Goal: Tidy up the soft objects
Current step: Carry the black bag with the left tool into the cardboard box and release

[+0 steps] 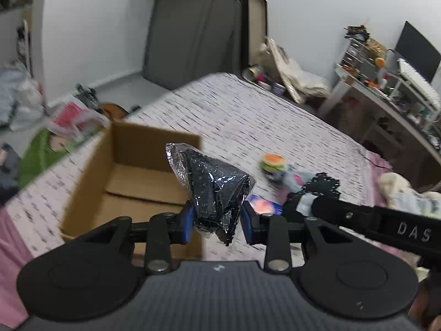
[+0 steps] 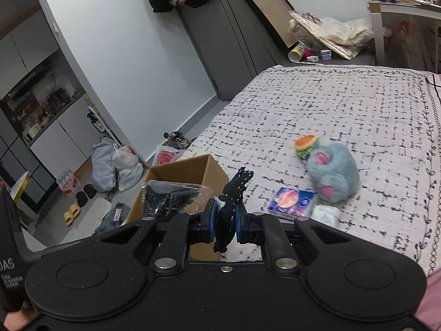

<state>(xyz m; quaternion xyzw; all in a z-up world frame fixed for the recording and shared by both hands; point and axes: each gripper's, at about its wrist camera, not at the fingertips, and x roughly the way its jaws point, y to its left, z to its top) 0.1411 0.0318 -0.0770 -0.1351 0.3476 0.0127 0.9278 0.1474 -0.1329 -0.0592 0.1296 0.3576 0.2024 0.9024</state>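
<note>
Left wrist view: left claw (image 1: 217, 219) clamped on a black item in a crinkly clear plastic bag (image 1: 212, 190), blue pads pressing both sides, jaws narrow w/ the bundle between. Bag sticks up past the pads and hangs a bit below them. Open cardboard box (image 1: 129, 176) just behind and to the left of the claw, on the bed (image 1: 248, 115); nothing to be seen inside from this angle. Right claw's arm crossing in from the right edge, w/ a black lacy fabric piece (image 1: 322, 186) at its tip. Further back on the bed: burger plush (image 1: 273, 161), near a grey-blue plush (image 1: 292, 178), partly hidden. Small blue packet (image 1: 264, 205) just right of the claw, lying on the bed. Cluttered desk (image 1: 386, 96) at far right, well apart.

Right wrist view: right claw (image 2: 226, 219) squeezed fully closed on the black lacy fabric piece (image 2: 233, 201), cloth poking up above the pads and dangling below. Bagged black item (image 2: 171, 197) just left of the claw, in front of the cardboard box (image 2: 190, 171). Blue packet (image 2: 292, 201) on the bed (image 2: 303, 104) right of the claw, touching a small pale soft item (image 2: 326, 213). Grey-blue plush (image 2: 333, 173) w/ pink patches beyond it, burger plush (image 2: 304, 143) touching its far side. Bags and slippers on the floor at left.
</note>
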